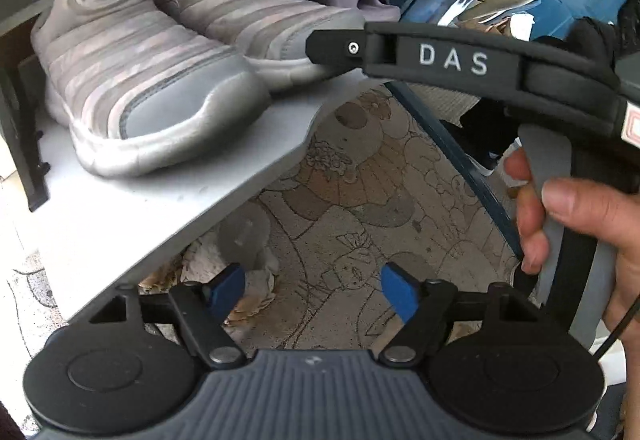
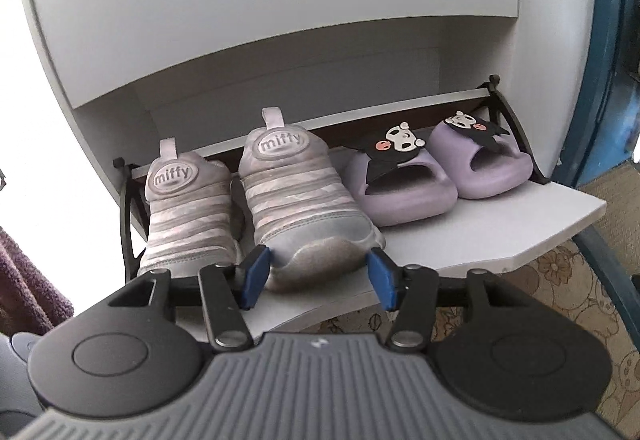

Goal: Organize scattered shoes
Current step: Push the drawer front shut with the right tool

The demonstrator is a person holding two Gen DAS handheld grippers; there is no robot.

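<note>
Shoes are nearly all put away: two grey sneakers (image 2: pixel 256 196) and two purple slippers (image 2: pixel 436 172) stand on the tilt-out shelf (image 2: pixel 540 216) of a white shoe cabinet (image 2: pixel 280 0). The right gripper (image 2: pixel 316 276) brackets the toe of the sneaker nearer the slippers, fingers spread, pads apparently not pressing. The left gripper (image 1: pixel 312 288) hangs released over the patterned rug (image 1: pixel 360 200) below the shelf. Next probably comes nudging that sneaker straight, then withdrawing.

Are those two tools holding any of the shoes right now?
No. The left tool is empty; the right tool straddles the toe of a grey sneaker, pads apart from it.
</note>
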